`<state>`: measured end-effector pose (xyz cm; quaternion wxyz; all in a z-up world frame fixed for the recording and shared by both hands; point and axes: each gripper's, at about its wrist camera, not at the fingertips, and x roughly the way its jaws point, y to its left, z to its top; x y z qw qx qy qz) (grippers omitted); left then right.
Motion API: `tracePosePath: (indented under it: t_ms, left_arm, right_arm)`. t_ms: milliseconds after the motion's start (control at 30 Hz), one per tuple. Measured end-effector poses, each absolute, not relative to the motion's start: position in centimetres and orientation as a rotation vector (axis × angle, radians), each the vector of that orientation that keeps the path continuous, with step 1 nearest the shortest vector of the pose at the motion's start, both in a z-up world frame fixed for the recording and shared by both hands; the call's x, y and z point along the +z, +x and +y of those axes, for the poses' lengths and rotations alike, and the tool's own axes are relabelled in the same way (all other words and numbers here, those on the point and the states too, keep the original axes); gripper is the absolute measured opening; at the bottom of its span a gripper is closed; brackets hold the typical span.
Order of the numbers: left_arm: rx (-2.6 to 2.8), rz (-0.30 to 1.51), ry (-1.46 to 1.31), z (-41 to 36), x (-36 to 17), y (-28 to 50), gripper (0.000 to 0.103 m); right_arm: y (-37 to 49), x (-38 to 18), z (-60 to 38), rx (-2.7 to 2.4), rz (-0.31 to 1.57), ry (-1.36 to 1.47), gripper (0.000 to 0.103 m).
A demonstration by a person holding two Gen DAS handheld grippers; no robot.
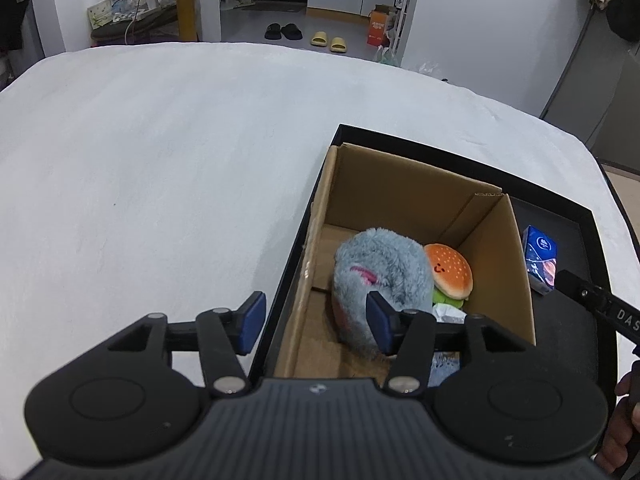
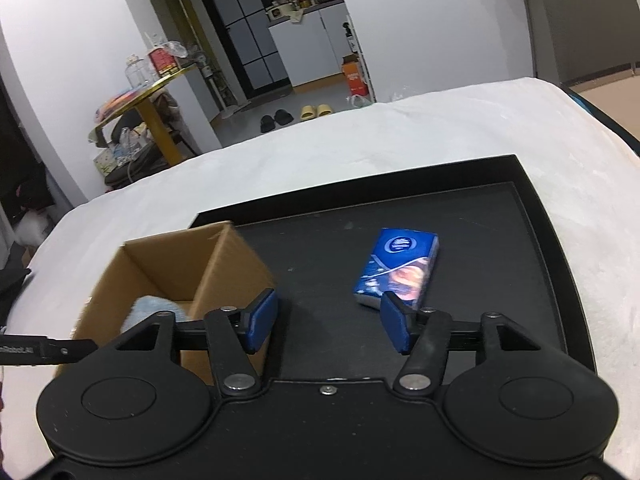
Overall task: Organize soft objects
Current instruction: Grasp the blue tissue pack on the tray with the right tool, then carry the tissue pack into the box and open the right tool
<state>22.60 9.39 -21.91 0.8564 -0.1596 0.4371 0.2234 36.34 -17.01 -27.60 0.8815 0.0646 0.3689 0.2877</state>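
Observation:
A cardboard box point(image 1: 404, 192) stands in a black tray point(image 1: 568, 320) on a white-covered table. Inside it lie a grey fluffy plush point(image 1: 380, 268), a burger plush point(image 1: 450, 270), a green item and a white wrapper. A blue tissue pack point(image 1: 540, 260) lies on the tray right of the box. My left gripper point(image 1: 316, 326) is open and empty above the box's left wall. In the right wrist view my right gripper point(image 2: 328, 322) is open and empty above the tray, with the tissue pack point(image 2: 398, 266) just ahead of its right finger and the box point(image 2: 180, 256) to its left.
The white cloth-covered table point(image 1: 160, 160) spreads left of and behind the tray. Beyond its far edge are slippers on the floor point(image 1: 304, 36), an orange carton point(image 1: 380, 26) and a cluttered side table point(image 1: 136, 4).

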Motion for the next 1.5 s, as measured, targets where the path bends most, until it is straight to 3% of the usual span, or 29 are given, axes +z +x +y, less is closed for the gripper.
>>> tracePosePath:
  t_ms: [233,367,600,800,833,933,1500]
  left_arm:
    - [0.5,0.93,-0.306,9.2,-22.3,24.3,0.058]
    - [0.517,0.938,-0.293,9.1,-22.7,24.9,0.061]
    - [0.52,0.954,-0.28,9.0,-23.1,25.5,0.062]
    - [0.52,0.951,-0.263,8.4,-22.8,25.4,0.062]
    - [0.52,0.95,-0.259,8.2,-22.7,25.3,0.062]
    - [0.525,0.944,-0.256,8.0,-22.5,24.9,0.062]
    - [0.546,0.932,-0.26,7.6,-22.0,23.5,0.062]
  right_arm:
    - [38.9,-30.1,-17.4,0.566,0.797,0.127,0.06]
    - [39.9,-31.1,-17.3,0.552,0.807,0.129,0.074]
    - [41.3,-32.6,-15.7,0.549,0.823,0.106,0.074]
    - [41.2,-32.8,-13.3,0.456,0.789,-0.029,0.081]
    - [41.1,-32.9,-13.2,0.443,0.783,-0.042,0.079]
    - [40.5,-32.6,-13.4,0.401,0.77,-0.071,0.055]
    - [38.4,-30.6,-16.6,0.435,0.792,0.046,0.054]
